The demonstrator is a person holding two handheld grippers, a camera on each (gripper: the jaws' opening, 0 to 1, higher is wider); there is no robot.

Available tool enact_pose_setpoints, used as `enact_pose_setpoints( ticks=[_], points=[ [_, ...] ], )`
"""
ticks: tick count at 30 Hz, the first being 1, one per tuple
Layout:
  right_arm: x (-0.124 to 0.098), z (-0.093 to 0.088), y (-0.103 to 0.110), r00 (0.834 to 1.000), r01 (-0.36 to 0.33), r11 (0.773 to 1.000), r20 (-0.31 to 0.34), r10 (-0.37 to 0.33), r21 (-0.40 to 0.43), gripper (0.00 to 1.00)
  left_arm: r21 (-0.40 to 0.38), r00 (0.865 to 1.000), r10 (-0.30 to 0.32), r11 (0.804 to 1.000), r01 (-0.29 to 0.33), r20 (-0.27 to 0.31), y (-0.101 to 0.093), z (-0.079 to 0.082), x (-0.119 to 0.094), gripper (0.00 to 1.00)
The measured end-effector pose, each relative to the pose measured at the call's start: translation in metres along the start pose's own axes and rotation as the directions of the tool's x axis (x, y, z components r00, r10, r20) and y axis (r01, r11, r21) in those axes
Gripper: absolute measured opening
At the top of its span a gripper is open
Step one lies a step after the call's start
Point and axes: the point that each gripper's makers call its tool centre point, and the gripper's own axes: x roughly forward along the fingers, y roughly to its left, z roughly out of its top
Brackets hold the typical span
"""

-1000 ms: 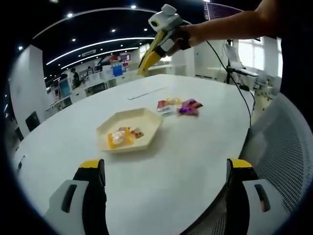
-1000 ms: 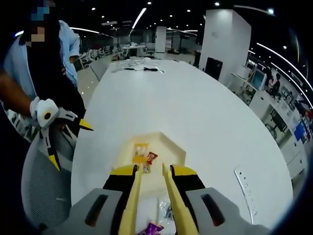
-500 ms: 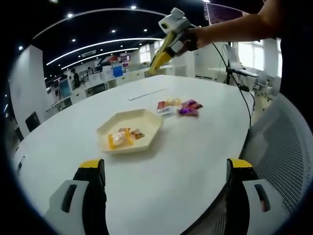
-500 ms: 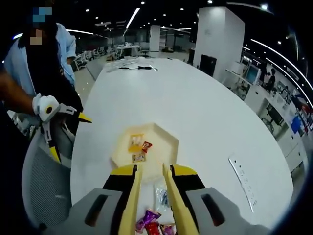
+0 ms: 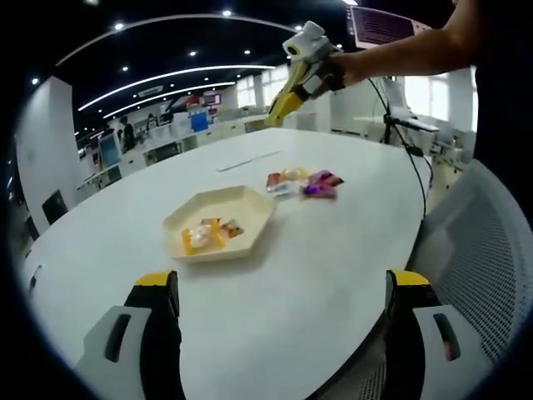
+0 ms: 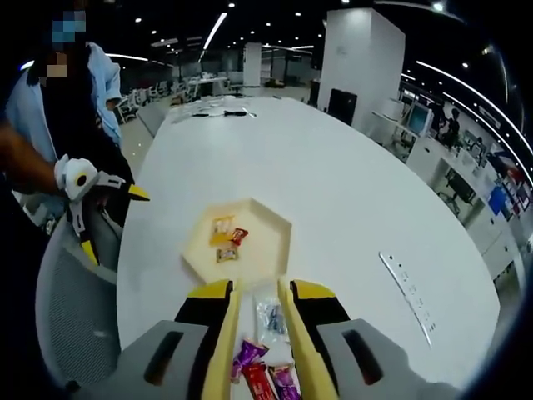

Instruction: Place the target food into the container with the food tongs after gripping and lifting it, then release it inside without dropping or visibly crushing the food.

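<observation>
A cream hexagonal tray [image 5: 252,202] sits mid-table with a few wrapped snacks [image 5: 206,234] inside. Beyond it lies a small pile of wrapped snacks [image 5: 305,182]. My left gripper [image 5: 283,280] hangs near the table's edge, jaws wide apart and empty. The right gripper [image 5: 304,60], held by a hand, is high in the air past the pile, yellow tongs pointing down. In the right gripper view its tongs [image 6: 258,288] stand slightly apart with nothing between them, above the snack pile [image 6: 260,358], with the tray [image 6: 268,250] just ahead. The left gripper [image 6: 98,218] shows at the left, open.
A grey mesh chair [image 5: 485,250] stands at the table's edge, close to the left gripper; it is also seen as the chair [image 6: 68,321]. A white strip [image 6: 406,287] lies on the table. A cable [image 5: 410,154] trails off the table's far side. A person stands by the chair.
The right gripper has drawn back from over the tray to above the snack pile, rising a little. The left gripper has stayed put.
</observation>
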Motion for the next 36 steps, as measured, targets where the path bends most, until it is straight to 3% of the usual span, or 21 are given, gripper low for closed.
enact_pose_setpoints(
  ticks=[11, 23, 36],
  points=[
    [0.003, -0.015, -0.004, 1.000, 0.006, 1.000, -0.006, -0.006, -0.008, 0.26, -0.004, 1.000, 0.003, 1.000, -0.003, -0.004, 0.000, -0.002, 0.000, 0.99],
    [0.003, -0.038, -0.024, 0.999, 0.035, 0.999, -0.011, -0.035, -0.005, 0.26, -0.008, 1.000, 0.004, 1.000, -0.004, -0.011, 0.000, -0.003, 0.000, 0.99],
    [0.028, -0.054, -0.024, 1.000, 0.020, 1.000, -0.023, -0.019, 0.016, 0.27, -0.014, 1.000, 0.002, 1.000, -0.002, -0.023, 0.000, -0.005, 0.001, 0.99]
  ],
)
